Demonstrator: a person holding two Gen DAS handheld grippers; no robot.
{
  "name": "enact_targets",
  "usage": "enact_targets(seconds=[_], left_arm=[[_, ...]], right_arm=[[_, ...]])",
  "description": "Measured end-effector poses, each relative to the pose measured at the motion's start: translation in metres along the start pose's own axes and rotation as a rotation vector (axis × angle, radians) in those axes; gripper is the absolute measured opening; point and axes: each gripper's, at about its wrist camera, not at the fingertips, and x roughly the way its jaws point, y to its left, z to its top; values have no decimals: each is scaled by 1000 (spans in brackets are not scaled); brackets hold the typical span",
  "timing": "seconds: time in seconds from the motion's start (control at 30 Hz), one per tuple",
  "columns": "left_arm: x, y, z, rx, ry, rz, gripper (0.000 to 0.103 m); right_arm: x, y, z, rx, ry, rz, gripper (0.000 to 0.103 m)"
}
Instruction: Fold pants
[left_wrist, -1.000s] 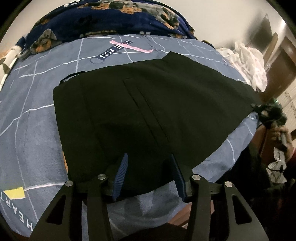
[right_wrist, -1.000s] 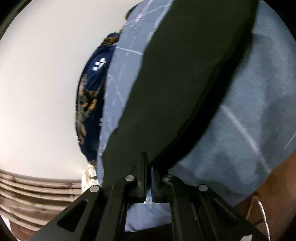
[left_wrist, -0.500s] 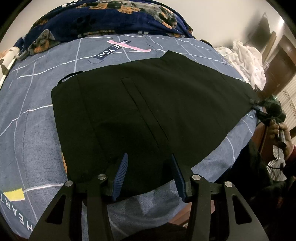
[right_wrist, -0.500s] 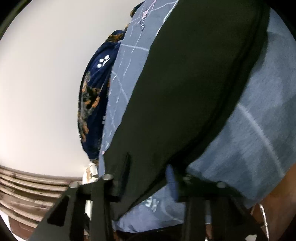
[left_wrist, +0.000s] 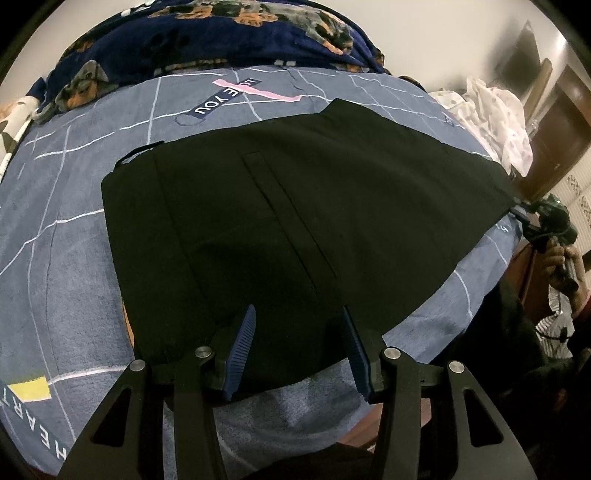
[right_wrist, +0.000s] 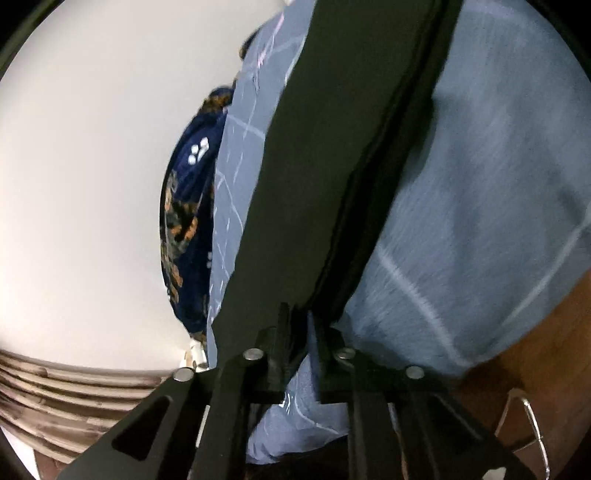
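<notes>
Black pants (left_wrist: 295, 221) lie flat on a blue-grey bedsheet (left_wrist: 55, 277), waistband at the left, legs stretching right. My left gripper (left_wrist: 297, 328) is open, its blue-padded fingers (left_wrist: 243, 343) hovering over the near edge of the pants, holding nothing. In the right wrist view my right gripper (right_wrist: 299, 317) is shut on the layered edge of the pants (right_wrist: 332, 147), which run up and away from it. The right gripper also shows in the left wrist view (left_wrist: 521, 212) at the far right corner of the pants.
A dark blue dog-print blanket (left_wrist: 207, 40) is piled along the far side of the bed. White clothes (left_wrist: 495, 114) lie at the far right. The wooden bed edge (right_wrist: 535, 350) and a pale wall (right_wrist: 92, 147) show in the right wrist view.
The right gripper was shut on the pants edge, opened half a second ago, and is now shut on it again. The left gripper stays open and nearly still.
</notes>
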Motion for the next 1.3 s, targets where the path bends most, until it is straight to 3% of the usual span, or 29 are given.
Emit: enact_targets(seconds=[0.07, 0.23, 0.3, 0.43, 0.53, 0.6, 0.7, 0.8, 0.87, 0.93, 1.0, 1.1, 1.2, 1.3], left_arm=[[0, 0, 0, -3, 2, -2, 51], [-1, 0, -1, -10, -2, -5, 53], [0, 0, -1, -12, -7, -4, 53], [-1, -1, -1, -13, -13, -4, 53], [-2, 1, -2, -18, -16, -12, 53], [-8, 1, 0, -31, -33, -15, 53], [-34, 8, 2, -71, -129, 15, 53], [-56, 27, 0, -163, -184, 18, 53], [-67, 45, -4, -220, -200, 34, 53], [-73, 61, -9, -262, -181, 65, 53], [-75, 69, -16, -273, -147, 104, 53], [-71, 77, -29, -318, -91, 32, 53], [-61, 76, -38, -343, -37, -35, 53], [-50, 75, -43, -356, -11, -49, 53]], right_arm=[[-15, -1, 6, -5, -63, -14, 33], [-35, -13, 29, 44, -148, -15, 33], [-36, -13, 35, 24, -157, -61, 8], [-35, -17, 35, 22, -158, -115, 6], [-36, -23, 36, 30, -156, -93, 7], [-40, -24, 38, 37, -154, -77, 13], [-52, -19, 38, 63, -197, -113, 22], [-60, -1, 26, 44, -242, -119, 22], [-49, 28, 11, -54, -202, -79, 22], [-23, 59, -7, -156, -98, -30, 24], [11, 86, -29, -224, 27, 18, 38], [69, 121, -71, -303, 207, 55, 45], [107, 138, -104, -349, 321, 79, 46], [133, 149, -133, -417, 398, 43, 47]])
